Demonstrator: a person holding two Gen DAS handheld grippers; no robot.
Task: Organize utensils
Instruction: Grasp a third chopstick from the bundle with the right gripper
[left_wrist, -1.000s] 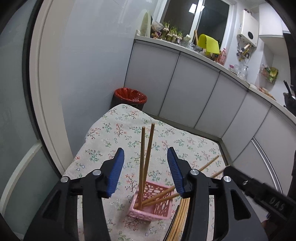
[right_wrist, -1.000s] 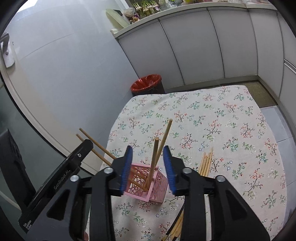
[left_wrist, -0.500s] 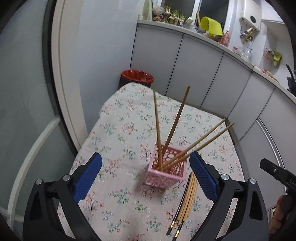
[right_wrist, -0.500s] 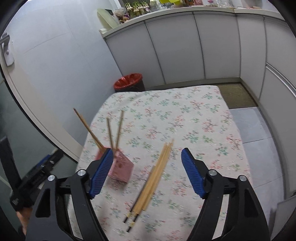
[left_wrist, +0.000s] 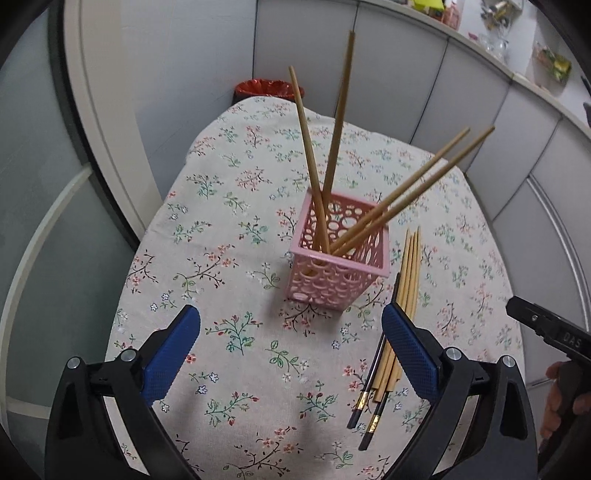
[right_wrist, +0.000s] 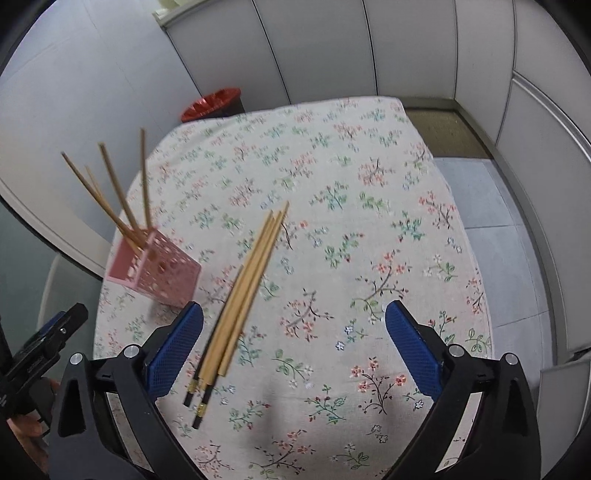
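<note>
A pink perforated holder stands on the floral tablecloth with several wooden chopsticks leaning out of it. It also shows in the right wrist view, at the left. A bundle of loose chopsticks lies on the cloth to the right of the holder; in the right wrist view this bundle lies just inside the left finger. My left gripper is open and empty, pulled back in front of the holder. My right gripper is open and empty above the cloth.
A red-lined bin stands on the floor beyond the table's far edge, also in the right wrist view. Grey cabinet fronts run behind and to the right. A wall and glass door are close on the left.
Both grippers have opened wide and pulled back from the holder, leaving chopsticks standing in it. The right gripper has swung right, over the loose bundle.
</note>
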